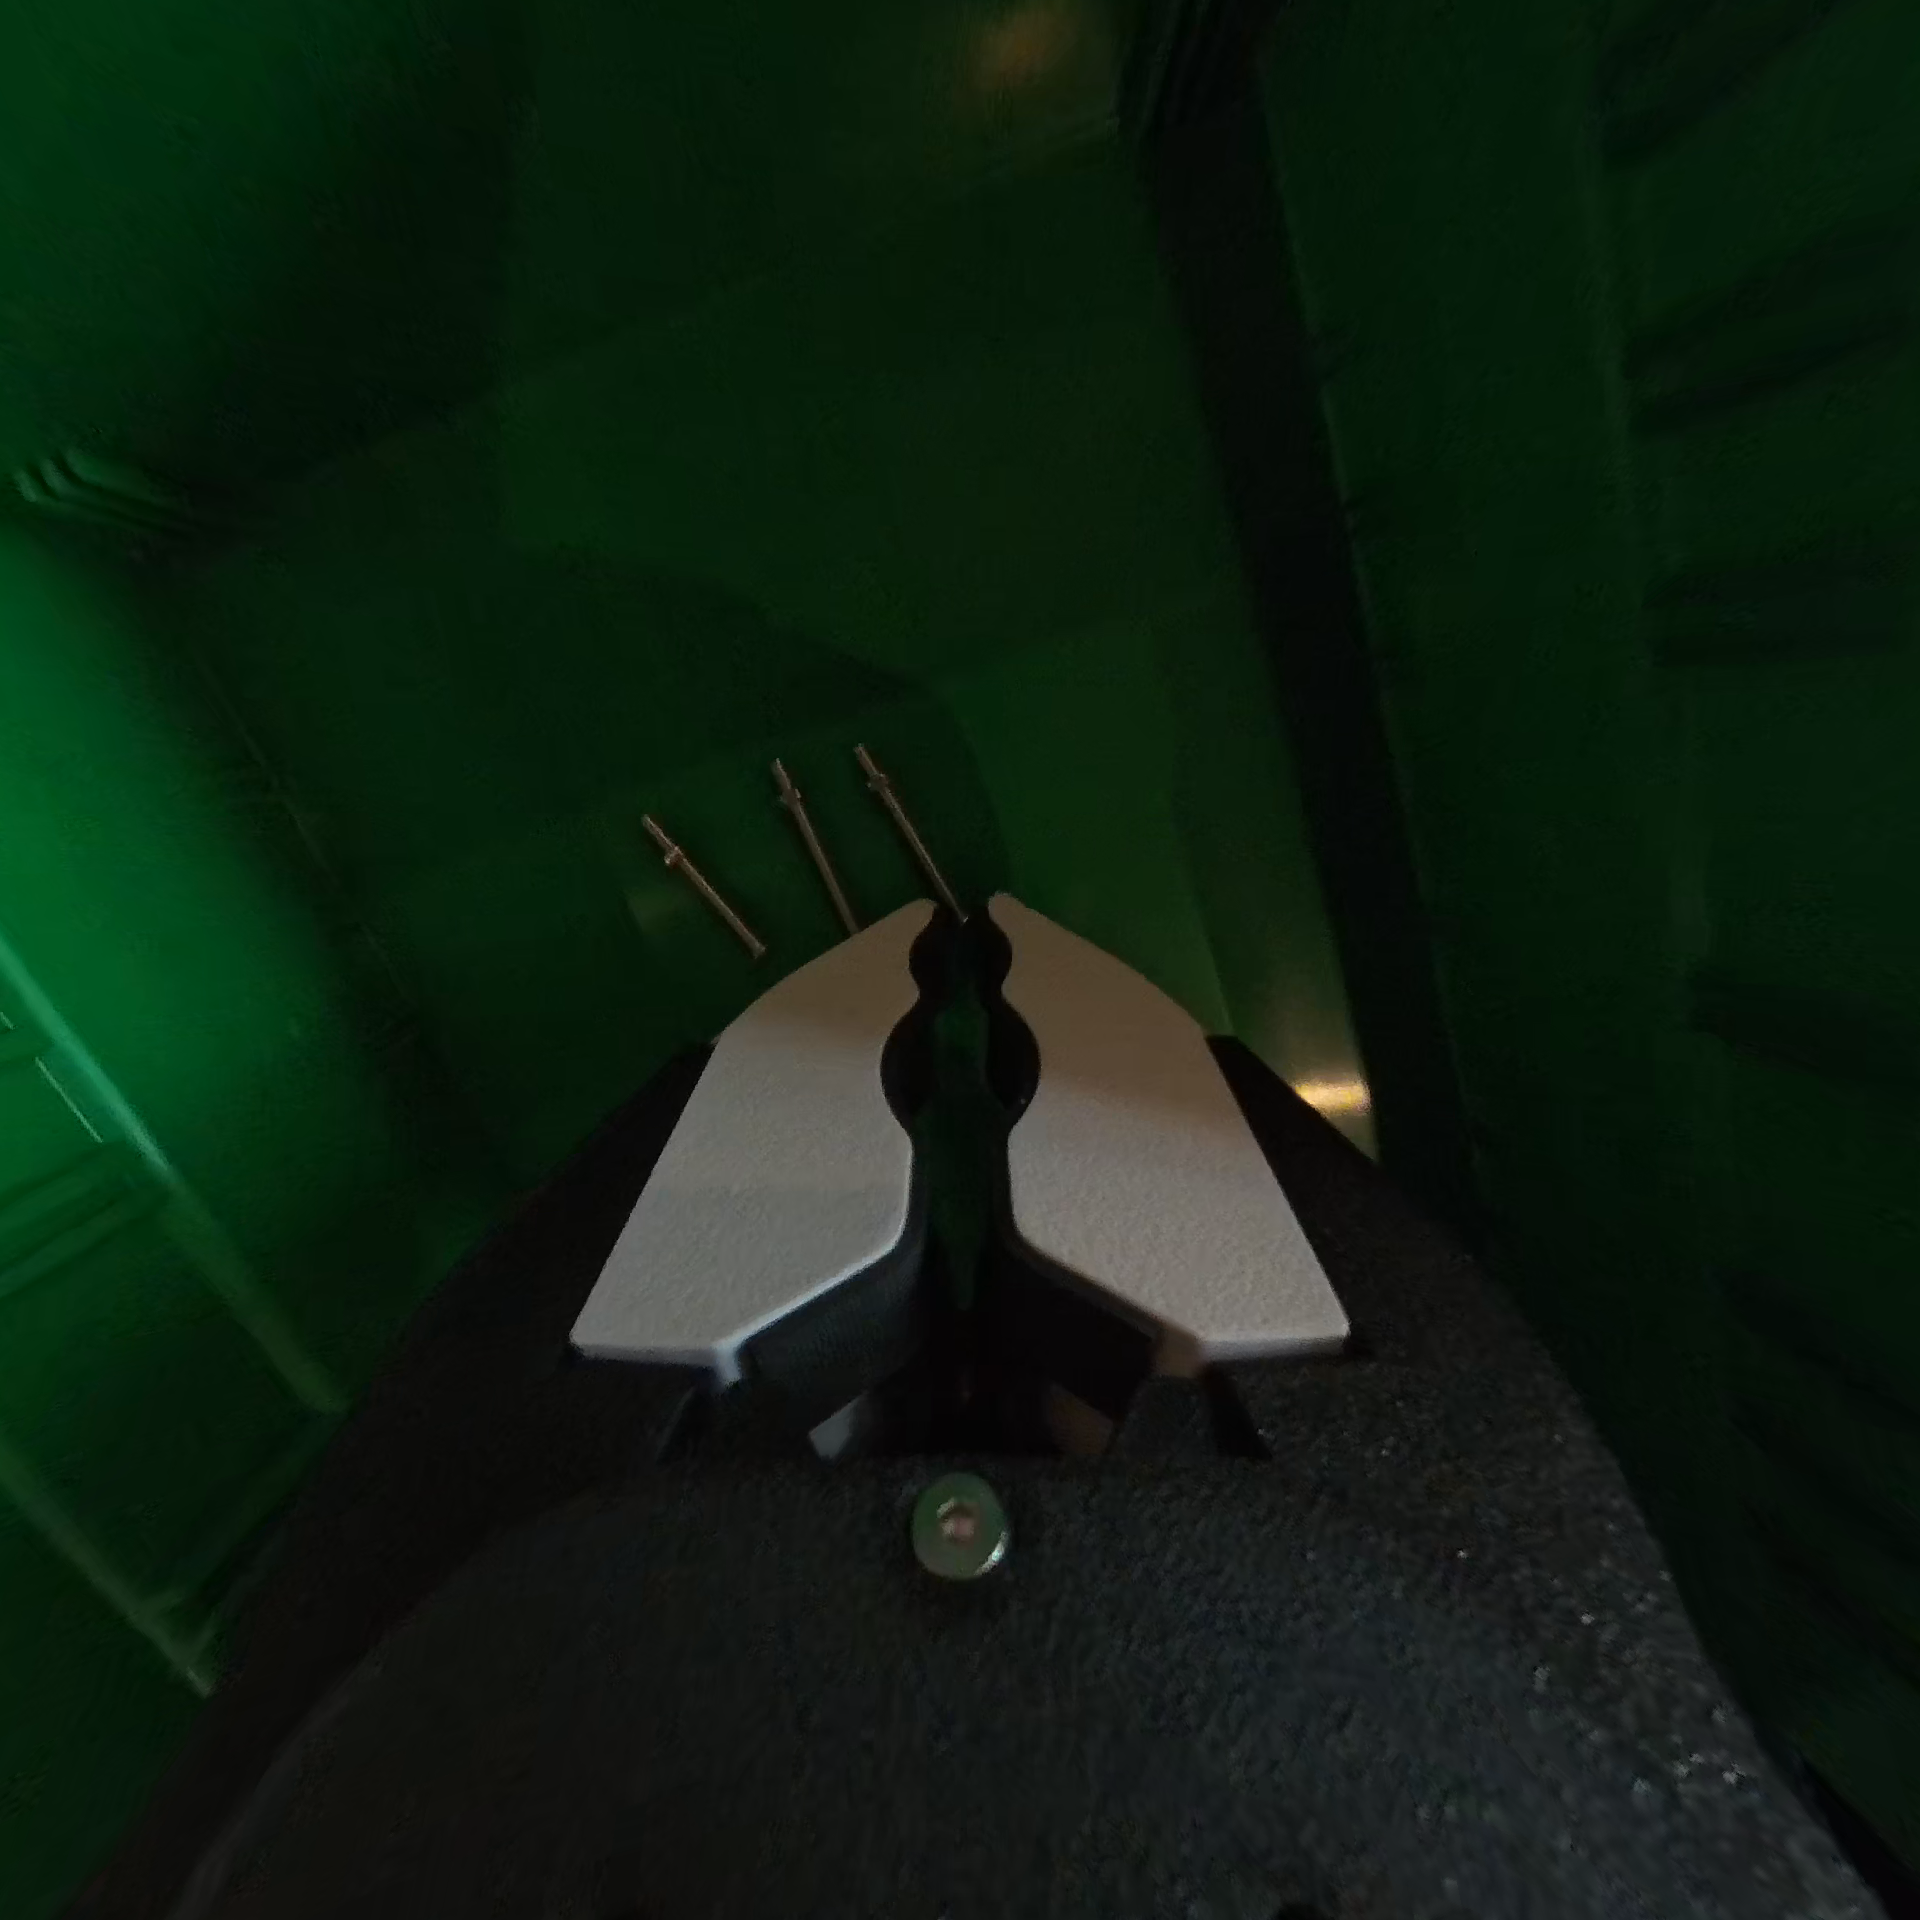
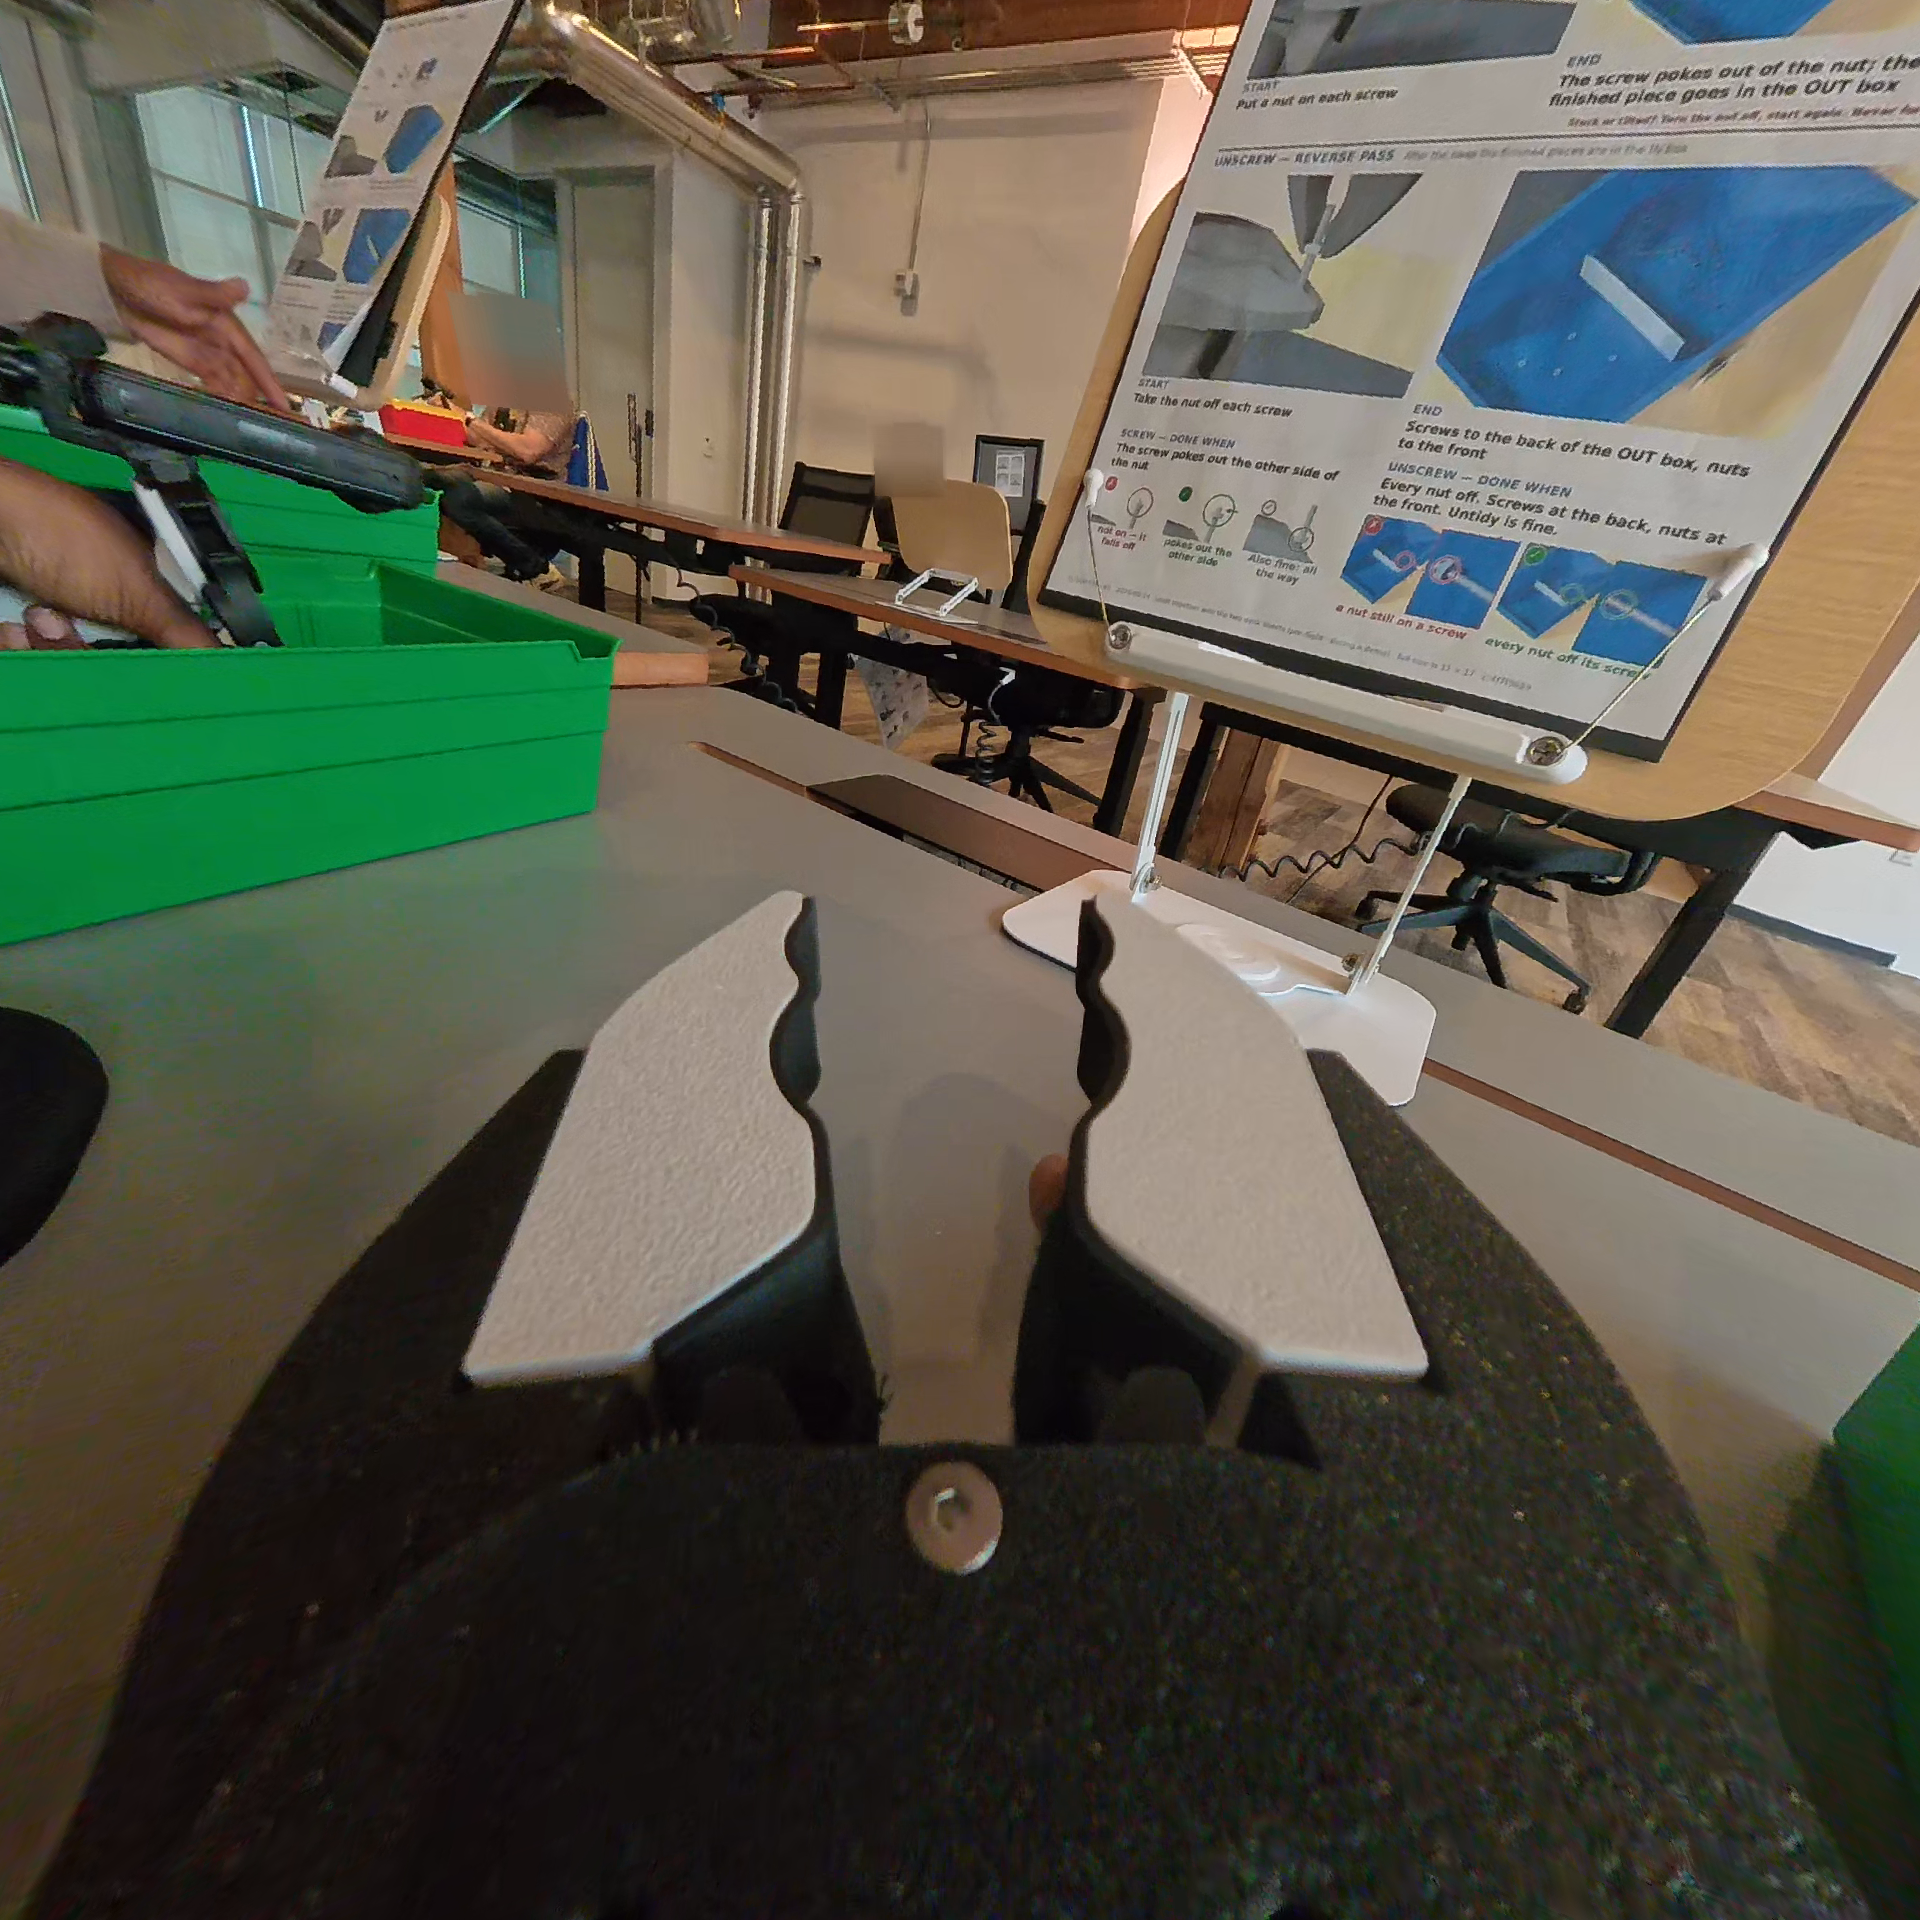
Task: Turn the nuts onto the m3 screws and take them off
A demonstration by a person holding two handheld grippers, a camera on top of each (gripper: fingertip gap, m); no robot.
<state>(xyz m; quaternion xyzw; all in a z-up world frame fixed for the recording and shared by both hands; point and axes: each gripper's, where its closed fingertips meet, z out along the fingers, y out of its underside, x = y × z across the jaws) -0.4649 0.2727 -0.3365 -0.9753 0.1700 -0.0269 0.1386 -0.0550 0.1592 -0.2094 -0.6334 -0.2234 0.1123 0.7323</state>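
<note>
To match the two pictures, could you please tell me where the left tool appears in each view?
Left wrist view: the left tool fills the lower centre, its tips close together at the end of the rightmost screw inside the green bin.
Right wrist view: far left, its black body reaches down into the bin, held by a hand; tips hidden.
Shared landmark: the green bin.

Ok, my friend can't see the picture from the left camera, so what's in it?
The left gripper reaches into a dark green bin, its jaws nearly shut around the end of a thin screw. Two more screws lie beside it, each with a nut near its far end.
</note>
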